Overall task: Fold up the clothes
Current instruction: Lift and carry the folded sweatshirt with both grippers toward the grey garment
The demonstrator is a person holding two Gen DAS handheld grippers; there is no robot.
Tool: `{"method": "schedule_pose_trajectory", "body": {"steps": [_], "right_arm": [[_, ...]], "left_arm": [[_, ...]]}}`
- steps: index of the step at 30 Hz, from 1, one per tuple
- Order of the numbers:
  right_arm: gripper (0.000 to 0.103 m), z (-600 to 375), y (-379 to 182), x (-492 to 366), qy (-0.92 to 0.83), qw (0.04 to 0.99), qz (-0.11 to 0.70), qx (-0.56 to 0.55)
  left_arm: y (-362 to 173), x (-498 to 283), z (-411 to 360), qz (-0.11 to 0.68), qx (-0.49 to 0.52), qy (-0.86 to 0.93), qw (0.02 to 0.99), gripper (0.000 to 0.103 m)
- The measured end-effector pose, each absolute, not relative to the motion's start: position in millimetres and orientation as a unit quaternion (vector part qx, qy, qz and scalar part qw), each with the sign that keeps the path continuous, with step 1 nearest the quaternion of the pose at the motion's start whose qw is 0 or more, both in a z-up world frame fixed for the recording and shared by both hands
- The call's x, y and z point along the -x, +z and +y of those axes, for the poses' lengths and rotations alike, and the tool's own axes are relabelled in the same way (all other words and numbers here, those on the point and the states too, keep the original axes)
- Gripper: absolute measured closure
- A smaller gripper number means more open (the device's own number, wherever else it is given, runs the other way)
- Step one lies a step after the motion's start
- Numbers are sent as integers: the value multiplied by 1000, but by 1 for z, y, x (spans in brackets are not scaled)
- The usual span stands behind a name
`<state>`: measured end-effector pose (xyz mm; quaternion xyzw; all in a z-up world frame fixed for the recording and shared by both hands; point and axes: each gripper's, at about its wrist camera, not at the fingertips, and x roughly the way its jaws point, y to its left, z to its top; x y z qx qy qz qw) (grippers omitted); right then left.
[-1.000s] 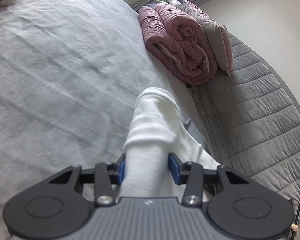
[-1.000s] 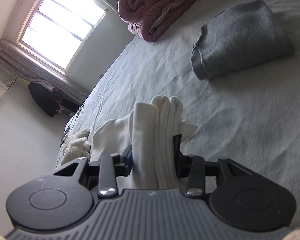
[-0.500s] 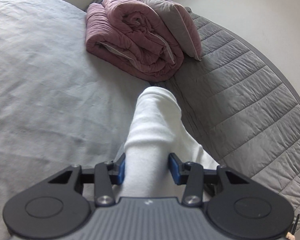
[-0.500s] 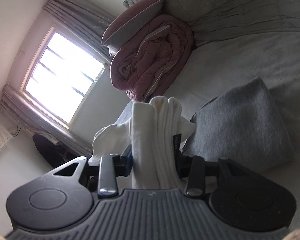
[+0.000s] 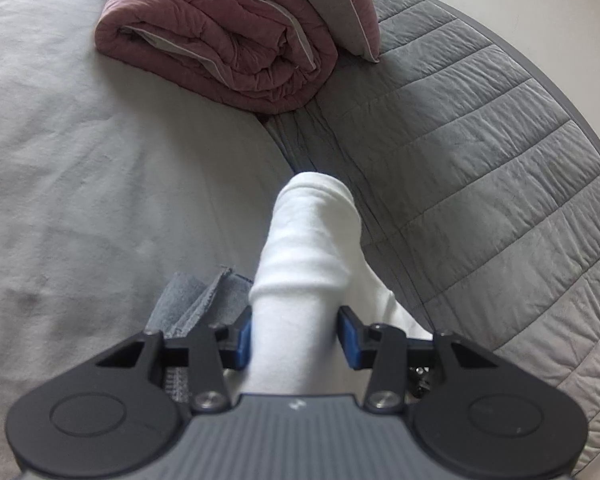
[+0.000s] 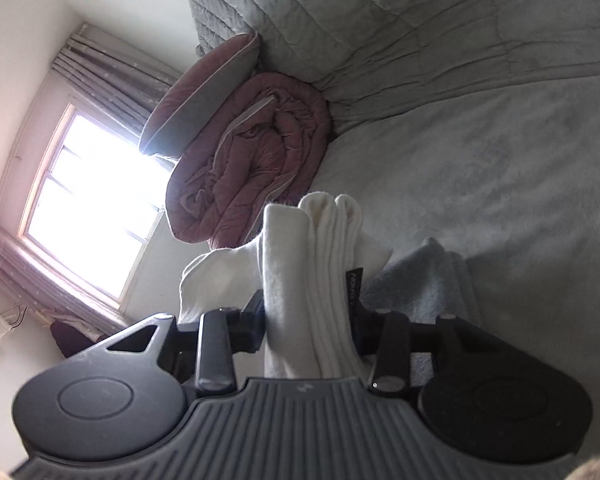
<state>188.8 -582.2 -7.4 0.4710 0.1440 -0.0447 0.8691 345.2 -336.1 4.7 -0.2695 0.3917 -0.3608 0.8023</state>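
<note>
Claw status, both units: the left claw (image 5: 296, 334) is clamped on a thick roll of the white garment (image 5: 308, 248), with the blue pads pressing in on either side; the right claw (image 6: 312, 320) is clamped on several stacked layers of the same white fabric (image 6: 328, 248). The garment is thus carried off the bed between the two claws, projecting forward past the fingertips of each.

Hazards, in order of distance from the load:

1. Layer slip. The right claw holds a multi-ply stack (a black label shows at its right edge). If grip pressure eases or the two claws drift apart, inner plies may slide out and the fold will open.
2. Loose tail. A flap of white fabric hangs to the left of the right claw. It may drag on the bed or tuck under at set-down, leaving a crease.
3. Collision with the grey folded garment (image 6: 428, 280), which lies just below and right of the right claw, and below-left of the left claw (image 5: 192, 300). Lowering without alignment could shove it or disturb its fold.
4. Overshoot. Ahead of both claws lie the pink rolled duvet (image 5: 220, 36) and the quilted grey headboard (image 5: 480, 152); excessive forward travel would foul the load against them.
</note>
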Motion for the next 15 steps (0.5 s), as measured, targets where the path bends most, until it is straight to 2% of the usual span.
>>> {"method": "schedule_pose_trajectory", "body": {"steps": [3,8,11,15], "right_arm": [[60,-585,-20,-197,-50,876,152,-455],[48,-579,-42,-205,-51,893,142,-424],[38,-578,-35,-201,-50,904,132,-404],[37,-576,-26,-197,-62,916,110,-380]], "left_arm": [[-16,-350,-340,392,268,-347,809,59],[-45,-355,-333,384,291,-338,809,52],[-40,-356,-329,376,301,-333,811,47],[-19,-355,-327,332,289,-315,841,42]]}}
